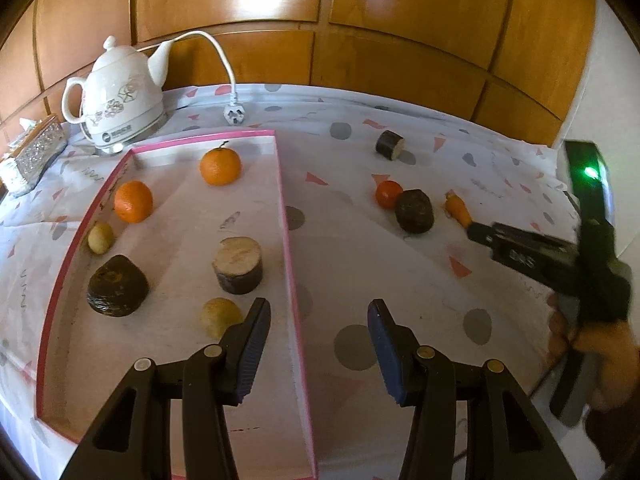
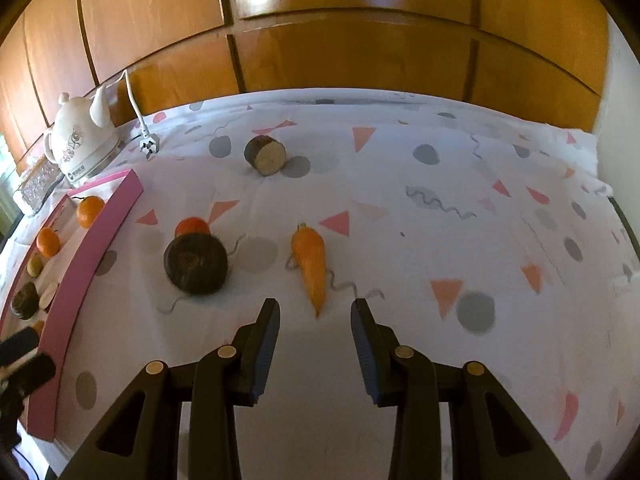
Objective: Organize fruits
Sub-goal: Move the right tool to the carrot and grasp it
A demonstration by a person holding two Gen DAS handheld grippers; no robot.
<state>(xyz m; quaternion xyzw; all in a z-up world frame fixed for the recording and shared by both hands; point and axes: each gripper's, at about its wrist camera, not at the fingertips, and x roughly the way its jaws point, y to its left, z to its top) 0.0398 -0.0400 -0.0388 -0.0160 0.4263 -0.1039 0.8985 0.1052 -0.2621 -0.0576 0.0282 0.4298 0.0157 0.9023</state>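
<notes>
Left gripper (image 1: pixel 319 346): jaws spread wide, nothing between them; hovers over right wall of pink-rimmed tray (image 1: pixel 289 216).

Tray contents, ahead-left of left gripper: two oranges (image 1: pixel 220 166), two dark round pieces (image 1: pixel 117 285), two small yellowish pieces (image 1: pixel 221 316), nearest just beside left fingertip.

Right gripper (image 2: pixel 315 330): jaws open wide, empty.

Carrot (image 2: pixel 310 266) on tablecloth (image 2: pixel 440 208), directly ahead of right gripper, tip pointing into gap, not touching.

Dark round fruit (image 2: pixel 196 265) ahead-left, small orange fruit (image 2: pixel 192 226) touching behind it.

Cut dark piece (image 2: pixel 265 155) farther ahead.

White kettle (image 1: pixel 120 98) far left.

Patterned tablecloth (image 2: pixel 400 200) under pink tray (image 1: pixel 286 240).
</notes>
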